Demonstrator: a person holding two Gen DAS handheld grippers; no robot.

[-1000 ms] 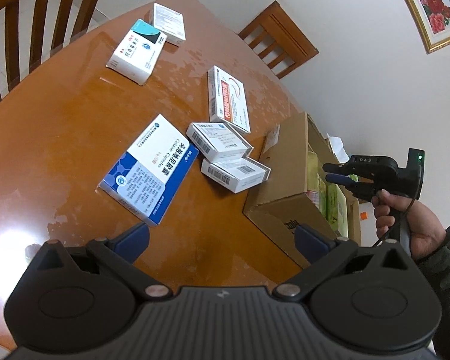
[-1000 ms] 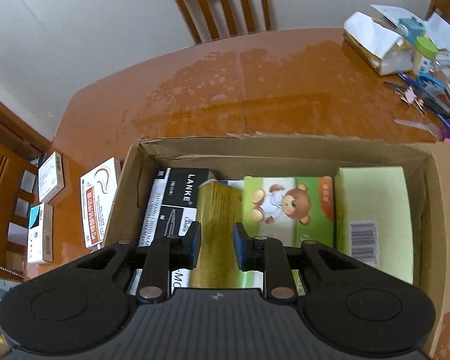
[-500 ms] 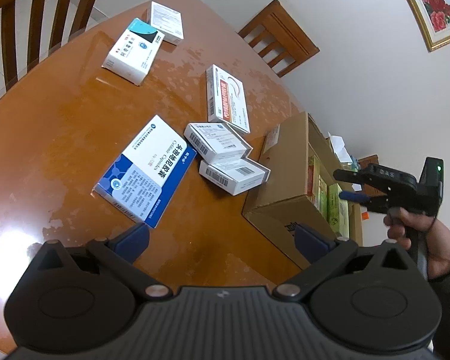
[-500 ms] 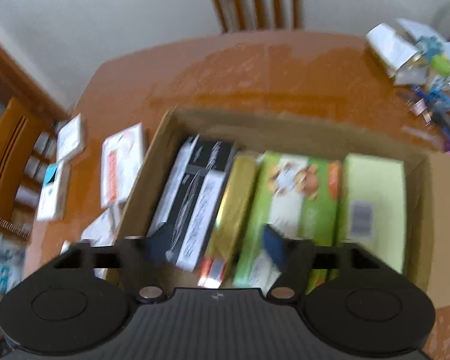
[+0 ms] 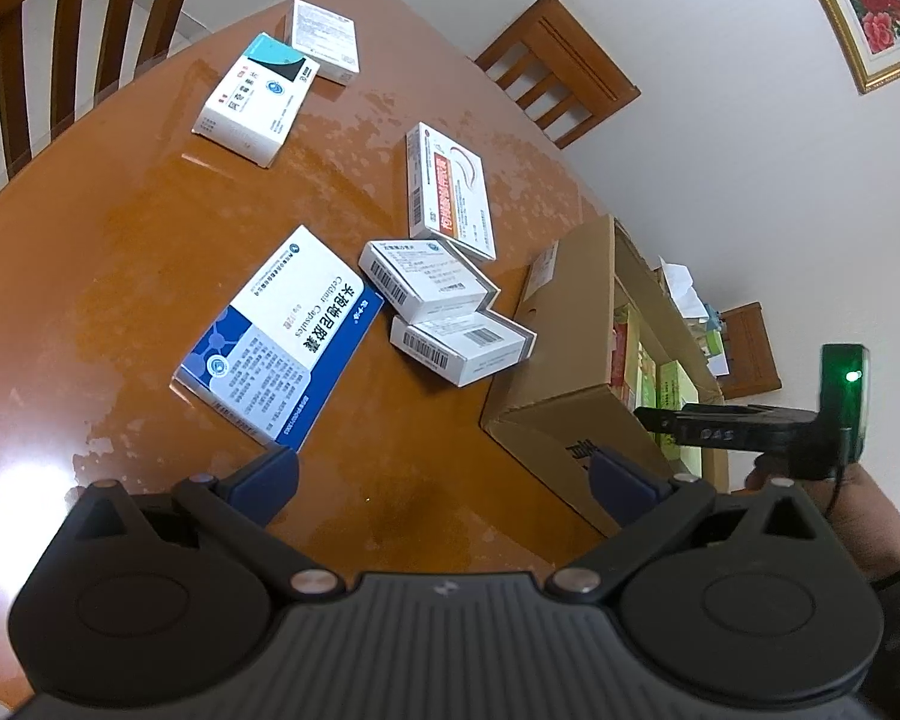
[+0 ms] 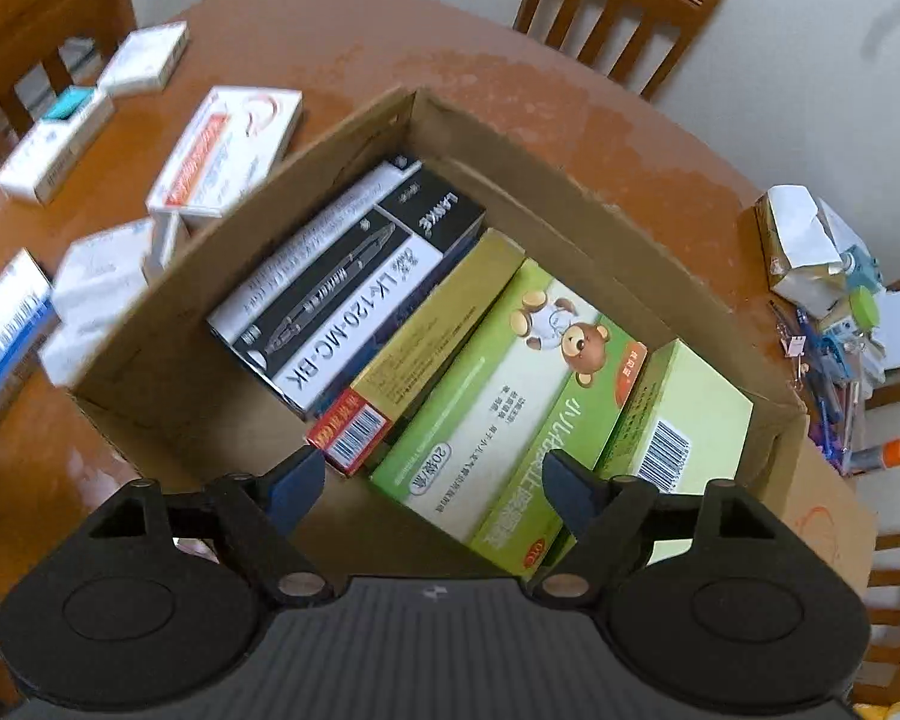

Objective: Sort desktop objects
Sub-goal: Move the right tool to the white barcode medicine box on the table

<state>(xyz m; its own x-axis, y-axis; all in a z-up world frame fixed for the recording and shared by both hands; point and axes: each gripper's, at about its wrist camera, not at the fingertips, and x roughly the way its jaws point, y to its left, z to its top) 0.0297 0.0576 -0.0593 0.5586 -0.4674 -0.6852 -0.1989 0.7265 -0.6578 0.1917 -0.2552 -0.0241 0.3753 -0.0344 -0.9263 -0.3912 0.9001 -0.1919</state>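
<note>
Left gripper [image 5: 444,474], fingers spread wide and empty, above bare wooden table [image 5: 120,276]. Just beyond: large blue-and-white medicine box [image 5: 282,336] lying flat; next, two small white barcoded boxes [image 5: 444,315], one overlapping the other, close to the cardboard box [image 5: 570,360]. Farther: red-and-white box [image 5: 450,192], then teal-cornered box [image 5: 255,99] and white box [image 5: 324,39] near the far edge, touching at one corner.

Right gripper [image 6: 432,483], fingers likewise parted and holding nothing, over the near wall of the open carton. Inside, side by side: black-and-white pen box [image 6: 354,282], gold box [image 6: 426,342], green bear-printed box [image 6: 510,402], pale green box [image 6: 684,414]. Beyond the carton at far right: clutter of pens and clips [image 6: 834,354].
</note>
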